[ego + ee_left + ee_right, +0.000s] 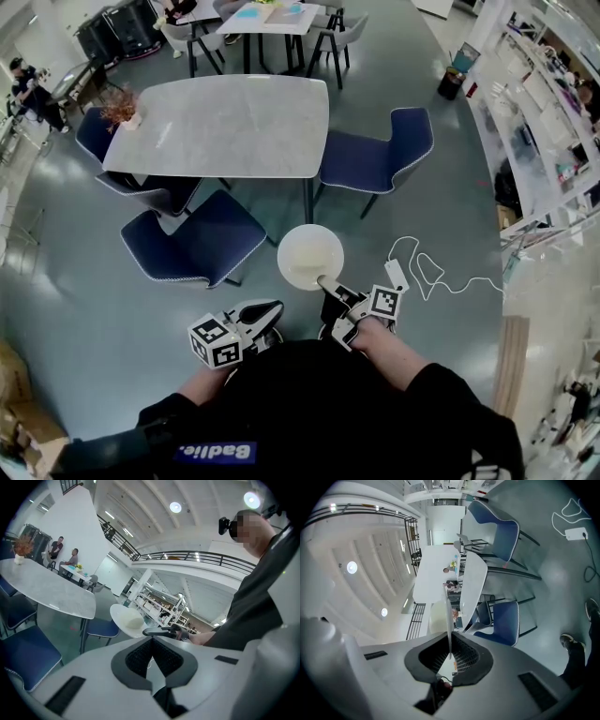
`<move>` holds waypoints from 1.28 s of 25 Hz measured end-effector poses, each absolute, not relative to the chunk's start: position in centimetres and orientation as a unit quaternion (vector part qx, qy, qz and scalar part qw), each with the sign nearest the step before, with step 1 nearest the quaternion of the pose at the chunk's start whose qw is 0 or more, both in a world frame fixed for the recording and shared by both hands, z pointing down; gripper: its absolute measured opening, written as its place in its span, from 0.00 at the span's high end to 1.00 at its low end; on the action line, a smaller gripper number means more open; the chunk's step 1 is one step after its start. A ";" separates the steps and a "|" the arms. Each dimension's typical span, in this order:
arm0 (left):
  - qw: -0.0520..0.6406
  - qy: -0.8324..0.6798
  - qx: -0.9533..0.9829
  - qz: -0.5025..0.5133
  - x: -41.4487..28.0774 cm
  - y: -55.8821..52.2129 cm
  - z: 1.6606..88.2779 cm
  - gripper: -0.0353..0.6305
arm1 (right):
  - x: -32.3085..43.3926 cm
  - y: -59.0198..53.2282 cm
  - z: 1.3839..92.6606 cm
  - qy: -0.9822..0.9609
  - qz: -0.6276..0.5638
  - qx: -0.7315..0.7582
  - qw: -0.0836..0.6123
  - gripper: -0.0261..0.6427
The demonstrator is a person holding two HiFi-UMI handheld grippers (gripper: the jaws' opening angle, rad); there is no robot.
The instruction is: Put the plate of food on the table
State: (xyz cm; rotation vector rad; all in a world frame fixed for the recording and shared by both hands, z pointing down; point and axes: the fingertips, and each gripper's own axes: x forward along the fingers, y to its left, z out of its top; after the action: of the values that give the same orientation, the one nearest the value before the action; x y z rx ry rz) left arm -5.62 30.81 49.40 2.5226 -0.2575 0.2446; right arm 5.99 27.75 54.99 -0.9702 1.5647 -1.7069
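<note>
The only writing I could read was a white word on a blue strip [216, 453] on the person's black top [309, 403]. It looked like "Badie.", but I was not sure of every letter.

The right gripper [324, 283] had its jaws almost closed on the near rim of the white plate [310, 255]. The plate hung in the air over the grey floor [75, 281], in front of the near edge of the table [225, 127] and not on it. The left gripper [265, 313] was closed with nothing between its jaws, close to the person's body.

The head view showed the plate from above, where the food was hard to make out. The left gripper view showed it from the side, with a pale mound of food [133, 622] on it. In the right gripper view the plate was only a thin line, edge-on between the pads [464, 657].

A vase with dry flowers [120, 106] stood at the table's left edge.
</note>
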 end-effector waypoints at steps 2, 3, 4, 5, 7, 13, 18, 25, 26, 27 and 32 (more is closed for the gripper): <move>0.294 -0.098 0.946 0.093 -5.6 30.8 49.5 0.94 | 6.1 27.6 55.0 0.595 -0.644 -0.369 0.309 0.93; 0.294 -0.099 0.946 0.093 -5.6 30.7 49.6 0.94 | 6.1 27.5 55.0 0.595 -0.644 -0.369 0.308 0.93; 0.294 -0.101 0.946 0.093 -5.6 30.7 49.7 0.94 | 6.2 27.5 55.2 0.596 -0.644 -0.369 0.306 0.93; 0.294 -0.102 0.946 0.094 -5.5 30.7 49.7 0.94 | 6.3 27.4 55.3 0.595 -0.645 -0.369 0.306 0.93; 0.294 -0.106 0.945 0.094 -5.4 30.6 49.7 0.94 | 6.5 27.2 55.5 0.592 -0.648 -0.367 0.308 0.93; 0.289 -0.115 0.945 0.099 -4.8 30.5 49.2 0.94 | 7.4 27.0 55.8 0.586 -0.657 -0.361 0.306 0.93; 0.290 -0.123 0.944 0.098 -3.5 30.6 48.8 0.94 | 8.5 26.9 55.7 0.585 -0.664 -0.356 0.298 0.93; 0.293 -0.136 0.941 0.099 -1.1 30.5 49.3 0.94 | 10.8 26.3 56.3 0.586 -0.672 -0.350 0.287 0.93; 0.293 -0.138 0.941 0.099 -0.8 30.5 49.4 0.94 | 11.1 26.2 56.3 0.587 -0.673 -0.348 0.285 0.93; 0.293 -0.140 0.941 0.099 -0.4 30.4 49.4 0.94 | 11.4 26.1 56.4 0.588 -0.675 -0.346 0.282 0.93; 0.293 -0.153 0.939 0.096 1.1 30.2 49.1 0.94 | 12.5 25.4 56.2 0.596 -0.679 -0.337 0.266 0.93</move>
State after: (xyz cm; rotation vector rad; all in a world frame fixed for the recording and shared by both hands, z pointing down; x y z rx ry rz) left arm 1.06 30.25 49.09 2.5023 -0.4064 0.2545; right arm 12.54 25.45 56.21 -0.9091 1.6091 -1.8335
